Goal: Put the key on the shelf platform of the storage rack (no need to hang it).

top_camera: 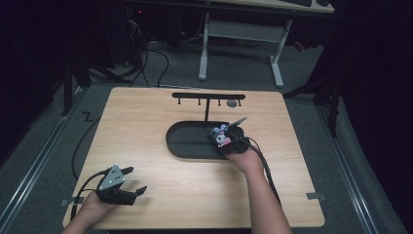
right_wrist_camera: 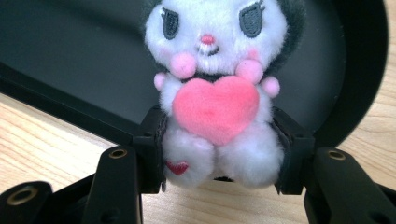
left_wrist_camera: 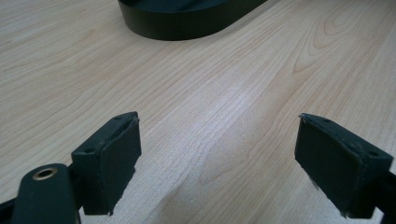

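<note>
A small white plush toy (right_wrist_camera: 217, 93) with a pink heart on its chest and dark ears sits between the jaws of my right gripper (right_wrist_camera: 219, 154), which is shut on its lower body. In the high view the plush toy (top_camera: 221, 136) and right gripper (top_camera: 229, 141) are at the right end of a black oval tray (top_camera: 187, 141). The toy hangs over the tray's rim (right_wrist_camera: 364, 84). My left gripper (top_camera: 129, 183) rests near the table's front left corner, jaws open over bare wood (left_wrist_camera: 219, 154).
A black T-shaped hanger stand (top_camera: 208, 97) with hooks rises behind the tray. The wooden table (top_camera: 146, 122) has room on the left and front. The tray's end (left_wrist_camera: 187, 18) lies ahead of the left gripper. A desk frame stands on the floor beyond.
</note>
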`<state>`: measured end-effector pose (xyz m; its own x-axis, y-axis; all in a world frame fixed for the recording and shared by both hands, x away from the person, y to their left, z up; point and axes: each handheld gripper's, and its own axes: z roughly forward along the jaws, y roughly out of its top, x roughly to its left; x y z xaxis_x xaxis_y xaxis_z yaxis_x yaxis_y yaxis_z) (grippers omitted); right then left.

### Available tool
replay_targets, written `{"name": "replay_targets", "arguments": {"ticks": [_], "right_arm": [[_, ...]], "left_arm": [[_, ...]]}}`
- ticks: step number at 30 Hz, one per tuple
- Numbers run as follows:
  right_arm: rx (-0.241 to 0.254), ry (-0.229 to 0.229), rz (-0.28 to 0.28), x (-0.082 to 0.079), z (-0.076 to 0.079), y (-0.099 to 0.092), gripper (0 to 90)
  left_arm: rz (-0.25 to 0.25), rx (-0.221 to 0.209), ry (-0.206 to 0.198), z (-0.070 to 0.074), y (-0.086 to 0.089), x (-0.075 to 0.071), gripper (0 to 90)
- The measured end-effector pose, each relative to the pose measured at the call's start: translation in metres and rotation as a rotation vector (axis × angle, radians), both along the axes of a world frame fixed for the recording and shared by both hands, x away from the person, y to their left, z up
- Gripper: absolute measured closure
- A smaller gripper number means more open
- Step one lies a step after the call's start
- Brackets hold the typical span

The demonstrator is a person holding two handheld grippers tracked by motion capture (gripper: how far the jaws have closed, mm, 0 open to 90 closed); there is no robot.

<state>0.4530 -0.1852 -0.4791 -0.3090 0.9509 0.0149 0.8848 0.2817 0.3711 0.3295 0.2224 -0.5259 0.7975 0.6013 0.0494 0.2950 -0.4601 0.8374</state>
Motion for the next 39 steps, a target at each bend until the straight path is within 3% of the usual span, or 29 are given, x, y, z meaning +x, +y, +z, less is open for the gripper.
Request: {"name": "replay_targets", "arguments": {"ticks": [9, 11, 18, 27, 39], "right_arm": [[0.005, -0.007, -0.001, 0.007, -0.008, 0.011, 44.0], [0.021, -0.014, 0.001, 0.007, -0.005, 0.013, 36.7], [0.031, -0.056, -0.001, 0.003, 0.009, 0.011, 31.2], [0.031, -0.135, 0.030, -0.015, 0.025, 0.007, 29.5], [0.036, -0.220, 0.077, -0.042, 0.022, 0.000, 30.3]], "left_arm": [[-0.001, -0.004, -0.001, 0.000, 0.000, 0.000, 15.4], [-0.001, -0.003, 0.000, 0.000, 0.000, 0.000, 15.5], [-0.001, -0.003, -0.001, 0.000, 0.000, 0.000, 15.5], [-0.001, 0.001, -0.001, 0.000, 0.000, 0.000, 15.4], [0.001, 0.004, -0.001, 0.000, 0.000, 0.000, 15.4]]}}
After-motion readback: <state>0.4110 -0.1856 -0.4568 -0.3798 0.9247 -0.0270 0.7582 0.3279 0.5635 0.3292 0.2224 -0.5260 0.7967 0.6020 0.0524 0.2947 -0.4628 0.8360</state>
